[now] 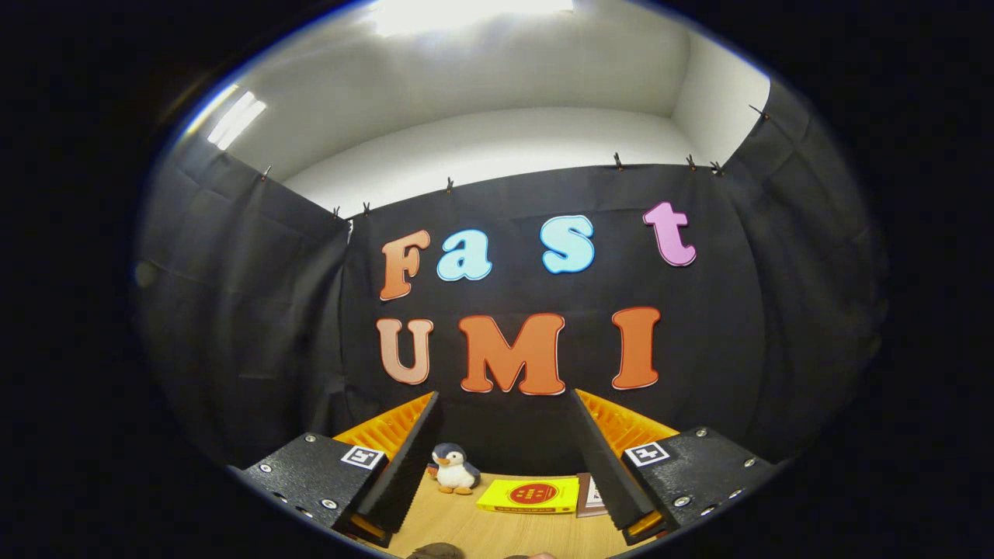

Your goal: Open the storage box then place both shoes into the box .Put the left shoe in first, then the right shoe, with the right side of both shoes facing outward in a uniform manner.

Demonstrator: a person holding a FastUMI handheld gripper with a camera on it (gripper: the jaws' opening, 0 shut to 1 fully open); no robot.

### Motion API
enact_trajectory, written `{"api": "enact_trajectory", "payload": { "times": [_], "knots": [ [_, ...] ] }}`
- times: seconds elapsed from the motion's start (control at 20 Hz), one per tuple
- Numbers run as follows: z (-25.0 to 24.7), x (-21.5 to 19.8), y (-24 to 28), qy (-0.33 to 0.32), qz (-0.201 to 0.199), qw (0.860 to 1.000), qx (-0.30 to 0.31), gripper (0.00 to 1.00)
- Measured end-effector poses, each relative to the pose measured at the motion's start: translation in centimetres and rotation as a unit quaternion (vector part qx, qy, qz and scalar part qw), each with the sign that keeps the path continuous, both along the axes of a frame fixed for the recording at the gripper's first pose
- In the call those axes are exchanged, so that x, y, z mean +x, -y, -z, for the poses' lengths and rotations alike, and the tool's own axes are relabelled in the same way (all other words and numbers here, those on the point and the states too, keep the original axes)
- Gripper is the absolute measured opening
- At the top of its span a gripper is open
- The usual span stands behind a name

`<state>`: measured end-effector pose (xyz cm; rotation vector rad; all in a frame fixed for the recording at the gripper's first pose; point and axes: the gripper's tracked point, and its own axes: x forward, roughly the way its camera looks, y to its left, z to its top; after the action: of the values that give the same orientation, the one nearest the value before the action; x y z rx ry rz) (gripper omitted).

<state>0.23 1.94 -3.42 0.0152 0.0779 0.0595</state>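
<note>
The gripper (505, 466) is held level and raised, its fingers spread wide with nothing between them, so that the way ahead is left free for an approach. It is pointed at the booth's wall rather than down at the work, which suggests that no step of the task is yet in hand. Beyond the fingers, on the wooden table (466, 532), a small plush penguin (453, 469) is stood upright near the wall, and a flat yellow packet (530, 494) is laid beside it, partly over a darker booklet (590, 495). Neither the storage box nor the shoes can be made out. Two rounded dark shapes lie just under the fingers; what they are cannot be told.
</note>
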Motion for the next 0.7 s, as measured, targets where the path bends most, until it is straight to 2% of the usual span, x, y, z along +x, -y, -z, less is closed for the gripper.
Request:
{"api": "enact_trajectory", "payload": {
  "times": [0.25,0.4,0.55,0.7],
  "knots": [
    [6.9,-0.9,-2.6,-0.099,-0.038,0.994,0.03,0.97],
    [11.2,-2.0,-5.3,-0.164,-0.077,0.982,0.059,0.97],
    [15.3,-3.3,-8.7,-0.239,-0.119,0.958,0.102,0.96],
    [19.2,-4.5,-12.7,-0.31,-0.164,0.925,0.148,0.95]
  ]
}}
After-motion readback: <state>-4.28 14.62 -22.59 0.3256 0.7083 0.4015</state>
